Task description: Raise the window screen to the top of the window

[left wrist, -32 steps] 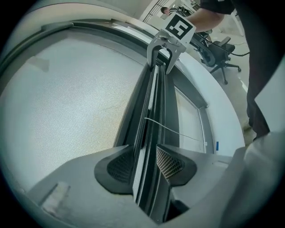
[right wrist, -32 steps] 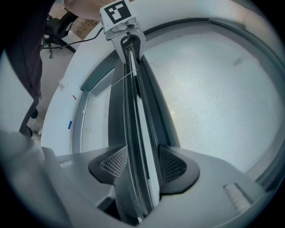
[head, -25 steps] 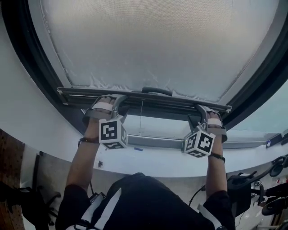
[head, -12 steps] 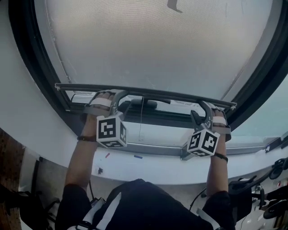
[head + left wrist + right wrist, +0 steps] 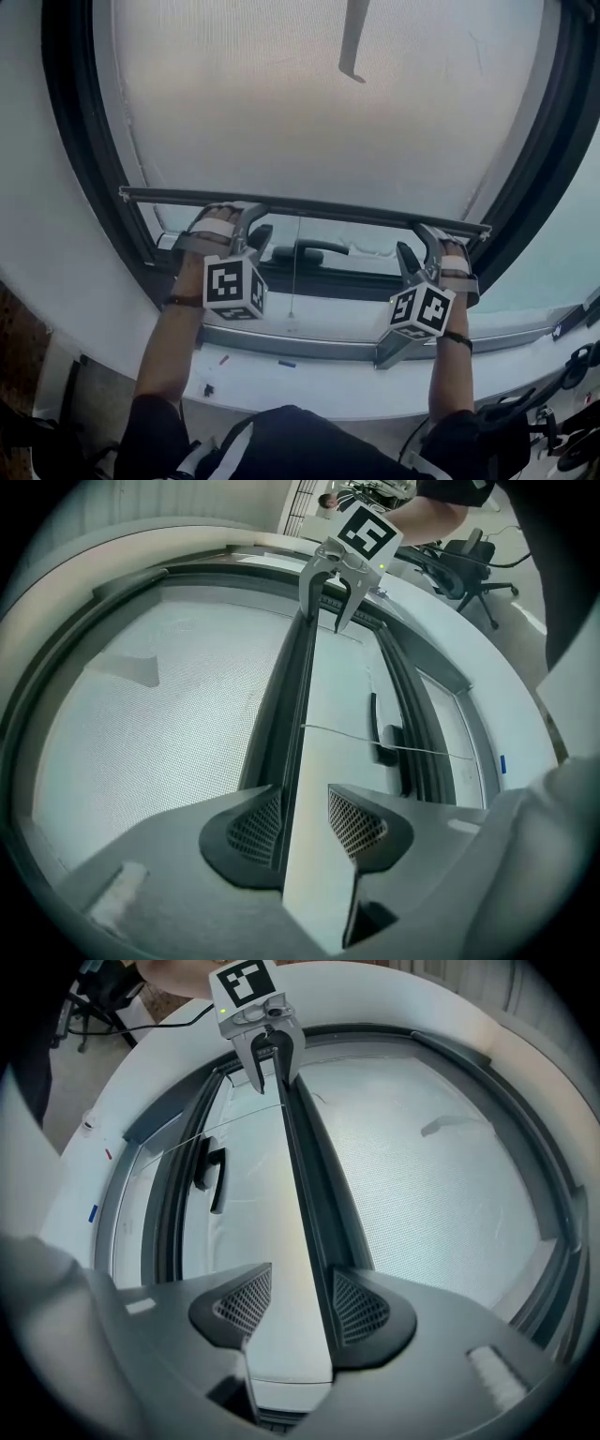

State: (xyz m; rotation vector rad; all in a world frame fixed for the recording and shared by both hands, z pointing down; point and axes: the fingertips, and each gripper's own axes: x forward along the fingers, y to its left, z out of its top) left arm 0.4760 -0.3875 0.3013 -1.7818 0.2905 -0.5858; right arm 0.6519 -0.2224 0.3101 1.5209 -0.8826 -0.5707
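- Mid-lift: we are raising the screen [image 5: 309,112] by its bottom bar [image 5: 309,202]. The bar hangs low in the window frame [image 5: 66,141], with a strip of glass and the handle [image 5: 309,249] bared beneath. Most of the climb, we judge, is still ahead.
- Our left gripper [image 5: 307,822] and right gripper [image 5: 298,1307] sit near the bar's two ends. Their jaws are wide and have just been closing a little. The bar runs between them, close by one pad and clear of the other: hooked, not clamped.
- Next we must push both ends up evenly, keeping the bar level in its tracks.
- The screen is pale grey, fine mesh, taut; the bar is slim and dark.
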